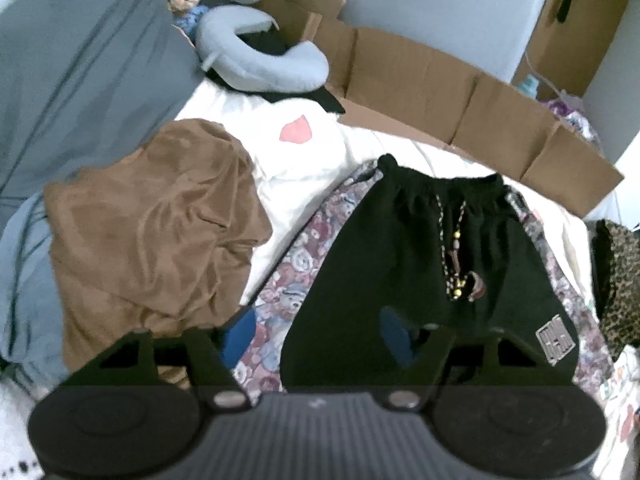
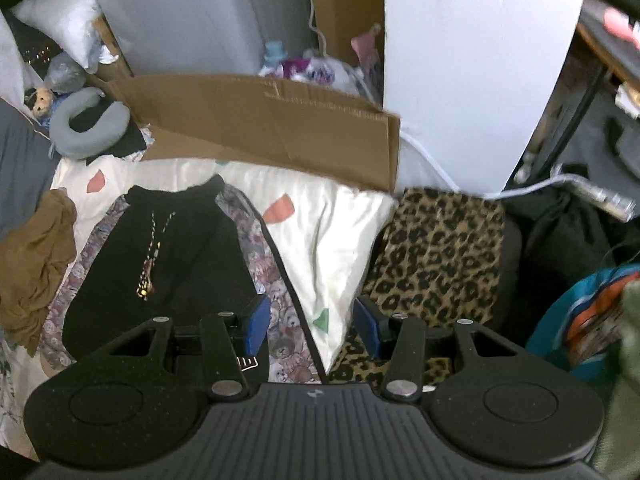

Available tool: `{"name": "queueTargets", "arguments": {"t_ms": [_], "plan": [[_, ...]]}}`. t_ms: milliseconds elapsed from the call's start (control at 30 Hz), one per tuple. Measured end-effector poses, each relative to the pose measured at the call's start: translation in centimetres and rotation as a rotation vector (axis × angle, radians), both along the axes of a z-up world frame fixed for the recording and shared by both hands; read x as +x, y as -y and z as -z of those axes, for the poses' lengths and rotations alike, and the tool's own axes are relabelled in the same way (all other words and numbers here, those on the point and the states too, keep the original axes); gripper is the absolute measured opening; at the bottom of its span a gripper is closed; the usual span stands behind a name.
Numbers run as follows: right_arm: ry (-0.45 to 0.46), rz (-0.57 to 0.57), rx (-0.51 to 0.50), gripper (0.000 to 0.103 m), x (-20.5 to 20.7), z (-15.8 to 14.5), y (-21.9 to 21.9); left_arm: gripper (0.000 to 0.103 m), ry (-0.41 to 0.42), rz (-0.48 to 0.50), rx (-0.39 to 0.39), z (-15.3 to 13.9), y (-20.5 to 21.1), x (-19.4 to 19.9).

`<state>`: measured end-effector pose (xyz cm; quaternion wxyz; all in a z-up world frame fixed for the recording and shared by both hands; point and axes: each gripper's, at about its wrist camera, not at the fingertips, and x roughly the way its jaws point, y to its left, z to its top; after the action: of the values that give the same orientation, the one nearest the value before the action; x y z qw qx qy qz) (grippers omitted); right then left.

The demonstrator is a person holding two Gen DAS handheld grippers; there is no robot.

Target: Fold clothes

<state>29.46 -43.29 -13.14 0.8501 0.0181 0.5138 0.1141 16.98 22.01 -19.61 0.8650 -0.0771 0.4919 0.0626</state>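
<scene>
1. Black shorts (image 1: 420, 264) lie flat, unfolded, mid-bed (image 1: 304, 184), waistband toward the cardboard (image 1: 460, 112).
2. Left tool (image 1: 316, 336) and right tool (image 2: 312, 320) both released, empty, above the hem.
3. Brown garment (image 1: 156, 236) crumpled at left edge; all folding remains.

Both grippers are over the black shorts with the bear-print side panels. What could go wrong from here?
1. The beaded drawstring lies loose on the black shorts with bear-print side panels; fingers may snag it.
2. The crumpled brown garment sits against the shorts' left edge, so the left gripper might pinch both.
</scene>
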Motion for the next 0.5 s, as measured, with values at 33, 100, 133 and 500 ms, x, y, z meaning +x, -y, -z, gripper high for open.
{"name": "queueTargets", "arguments": {"t_ms": [33, 100, 133, 500], "plan": [[-0.002, 0.004, 0.004, 0.053, -0.2, 1.3, 0.0, 0.063, -0.002, 0.002, 0.015, 0.6, 0.1, 0.5], [-0.007, 0.01, 0.005, 0.053, -0.5, 3.5, -0.2, 0.059, -0.007, 0.005, 0.044, 1.8, 0.3, 1.5], [-0.011, 0.009, 0.009, 0.053, -0.7, 4.9, -0.3, 0.059, -0.011, 0.005, 0.052, 2.5, 0.4, 2.0], [-0.017, -0.014, -0.015, 0.05, -1.7, 16.7, -3.1, 0.054, -0.048, 0.025, 0.056, 10.3, 0.4, 6.1]]}}
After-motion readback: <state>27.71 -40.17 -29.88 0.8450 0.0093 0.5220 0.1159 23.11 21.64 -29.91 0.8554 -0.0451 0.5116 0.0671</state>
